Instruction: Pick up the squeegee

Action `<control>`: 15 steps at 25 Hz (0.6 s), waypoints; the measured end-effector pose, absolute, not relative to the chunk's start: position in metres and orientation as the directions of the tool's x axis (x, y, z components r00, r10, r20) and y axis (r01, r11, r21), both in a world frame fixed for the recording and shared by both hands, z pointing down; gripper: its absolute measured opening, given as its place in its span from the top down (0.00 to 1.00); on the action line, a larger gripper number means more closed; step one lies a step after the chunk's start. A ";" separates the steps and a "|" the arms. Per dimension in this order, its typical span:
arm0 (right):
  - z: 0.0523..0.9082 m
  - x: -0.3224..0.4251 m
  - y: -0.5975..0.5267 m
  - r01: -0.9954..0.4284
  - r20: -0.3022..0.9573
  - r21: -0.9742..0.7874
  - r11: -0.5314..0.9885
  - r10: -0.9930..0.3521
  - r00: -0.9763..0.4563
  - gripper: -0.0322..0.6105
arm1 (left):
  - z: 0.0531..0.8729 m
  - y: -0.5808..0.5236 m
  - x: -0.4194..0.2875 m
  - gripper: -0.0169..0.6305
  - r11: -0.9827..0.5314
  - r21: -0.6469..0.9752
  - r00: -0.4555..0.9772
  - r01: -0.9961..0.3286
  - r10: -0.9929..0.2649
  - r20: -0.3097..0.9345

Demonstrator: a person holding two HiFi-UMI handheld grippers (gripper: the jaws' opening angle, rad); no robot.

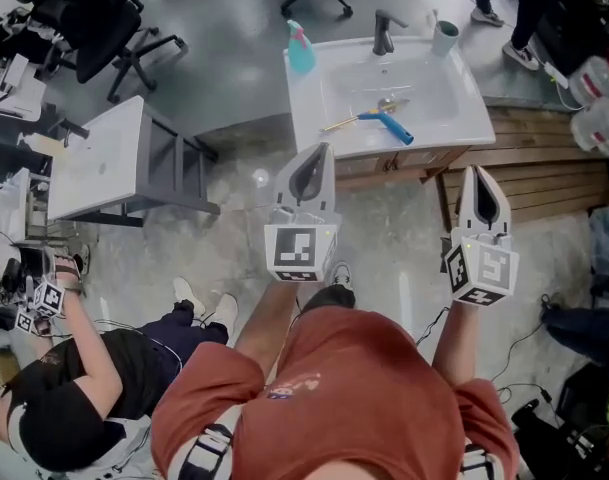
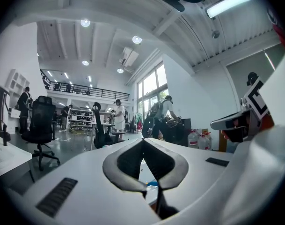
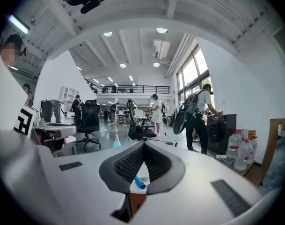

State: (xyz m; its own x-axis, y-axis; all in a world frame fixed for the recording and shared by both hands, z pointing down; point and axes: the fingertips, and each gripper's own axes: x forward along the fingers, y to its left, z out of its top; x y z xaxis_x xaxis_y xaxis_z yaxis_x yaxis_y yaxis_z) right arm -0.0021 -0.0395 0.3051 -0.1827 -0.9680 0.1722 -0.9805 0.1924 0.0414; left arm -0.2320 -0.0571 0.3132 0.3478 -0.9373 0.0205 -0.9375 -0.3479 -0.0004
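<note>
The squeegee [image 1: 389, 125], with a blue handle and a thin yellowish blade bar, lies in the basin of a white sink unit [image 1: 464, 118] ahead of me. Both grippers are held level at chest height, short of the sink's front edge. My left gripper [image 1: 315, 156] points at the sink's near left corner, and its jaws meet at the tips with nothing in them. My right gripper [image 1: 481, 176] is out to the right, also shut and holding nothing. A bit of the squeegee's blue handle [image 3: 139, 183] shows below the shut jaws in the right gripper view.
On the sink rim stand a teal spray bottle [image 1: 300, 48], a dark faucet [image 1: 384, 30] and a cup [image 1: 444, 38]. A white table [image 1: 94, 163] and office chairs are at the left. A wooden platform [image 1: 544, 158] with water bottles [image 1: 594, 108] is at the right. A person [image 1: 74, 388] sits at the lower left.
</note>
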 end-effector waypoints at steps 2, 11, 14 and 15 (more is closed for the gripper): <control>0.305 -0.016 -0.058 -0.979 0.173 0.049 0.196 -0.967 -0.185 0.94 | 0.315 -0.075 -0.245 0.95 -0.347 0.006 0.347 -0.938 -0.938 0.019; 0.306 -0.040 -0.105 -0.978 0.173 0.076 0.196 -0.968 -0.180 0.94 | 0.320 -0.127 -0.267 0.95 -0.351 0.019 0.351 -0.936 -0.936 0.012; 0.304 -0.038 -0.114 -0.979 0.159 0.070 0.189 -0.971 -0.176 0.94 | 0.316 -0.134 -0.269 0.95 -0.349 0.014 0.349 -0.937 -0.937 0.003; 0.304 -0.036 -0.118 -0.980 0.153 0.065 0.187 -0.972 -0.175 0.94 | 0.315 -0.138 -0.268 0.95 -0.347 0.009 0.347 -0.938 -0.938 0.002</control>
